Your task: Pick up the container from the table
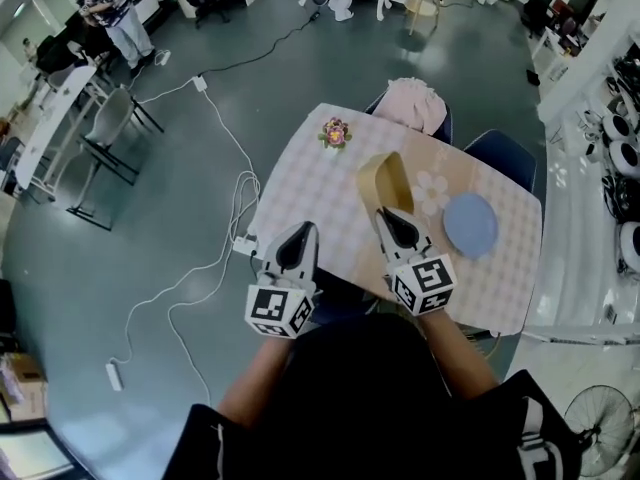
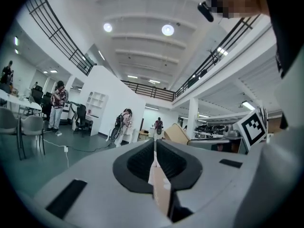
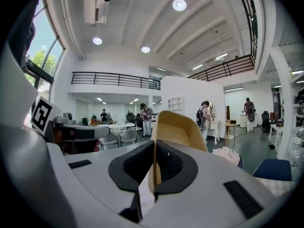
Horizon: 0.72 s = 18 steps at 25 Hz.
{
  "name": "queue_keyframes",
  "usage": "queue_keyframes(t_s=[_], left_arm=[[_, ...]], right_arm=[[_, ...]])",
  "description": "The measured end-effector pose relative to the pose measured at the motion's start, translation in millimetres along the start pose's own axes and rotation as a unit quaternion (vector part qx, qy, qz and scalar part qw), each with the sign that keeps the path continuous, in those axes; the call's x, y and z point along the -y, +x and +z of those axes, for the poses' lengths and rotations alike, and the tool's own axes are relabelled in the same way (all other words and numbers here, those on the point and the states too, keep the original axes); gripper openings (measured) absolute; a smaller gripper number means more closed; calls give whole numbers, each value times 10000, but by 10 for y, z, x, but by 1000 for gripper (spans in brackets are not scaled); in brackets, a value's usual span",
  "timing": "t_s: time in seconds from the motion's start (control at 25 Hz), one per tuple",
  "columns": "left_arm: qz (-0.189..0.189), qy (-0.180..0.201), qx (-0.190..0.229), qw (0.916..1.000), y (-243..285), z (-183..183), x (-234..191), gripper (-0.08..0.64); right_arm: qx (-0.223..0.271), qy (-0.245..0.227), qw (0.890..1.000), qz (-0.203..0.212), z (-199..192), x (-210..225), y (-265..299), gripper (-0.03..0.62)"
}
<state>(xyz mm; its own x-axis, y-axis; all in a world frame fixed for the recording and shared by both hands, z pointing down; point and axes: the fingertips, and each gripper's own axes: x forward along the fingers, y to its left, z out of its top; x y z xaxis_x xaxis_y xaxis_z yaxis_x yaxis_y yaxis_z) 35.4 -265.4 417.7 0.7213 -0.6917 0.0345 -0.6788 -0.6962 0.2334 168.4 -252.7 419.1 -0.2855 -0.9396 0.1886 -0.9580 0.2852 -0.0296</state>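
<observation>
The container [image 1: 385, 180] is a tan, thin-walled bowl, tipped on its side and held up above the table [image 1: 320, 193]. My right gripper [image 1: 386, 212] is shut on its near rim. In the right gripper view the rim wall stands pinched between the black pads of the right gripper [image 3: 153, 148], and the container's [image 3: 176, 127] hollow opens beyond them. My left gripper [image 1: 303, 230] hovers over the table's near left edge, apart from the container. In its own view the left gripper [image 2: 154, 148] is shut with nothing gripped, and the container [image 2: 176, 133] shows off to the right.
A blue round disc [image 1: 470, 223] lies on the table's right side and a small flower ornament [image 1: 335, 133] near its far edge. A pink cloth [image 1: 415, 103] drapes a chair behind the table, next to a blue chair [image 1: 500, 153]. White cables [image 1: 240, 198] trail over the floor at left.
</observation>
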Motion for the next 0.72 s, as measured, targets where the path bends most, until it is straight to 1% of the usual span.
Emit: queue_keyframes(t_s=[0.12,0.28,0.56,0.72], left_arm=[[-95,-14,18,10000,88,36,33,17],[-204,97,1,9997,162,83,39,15],[-322,54,-17,9995,238,73,115,15],[-463,-21,-81,9989,288,81,151,14]], right_arm=[[22,-35,10000,-51,4,72,-48,14],[74,-84,9998,-165,32,148,-71,12],[84,-198,9995,-229,80,233,-105,12],[54,-347,9989,-318,95,304,-96,12]])
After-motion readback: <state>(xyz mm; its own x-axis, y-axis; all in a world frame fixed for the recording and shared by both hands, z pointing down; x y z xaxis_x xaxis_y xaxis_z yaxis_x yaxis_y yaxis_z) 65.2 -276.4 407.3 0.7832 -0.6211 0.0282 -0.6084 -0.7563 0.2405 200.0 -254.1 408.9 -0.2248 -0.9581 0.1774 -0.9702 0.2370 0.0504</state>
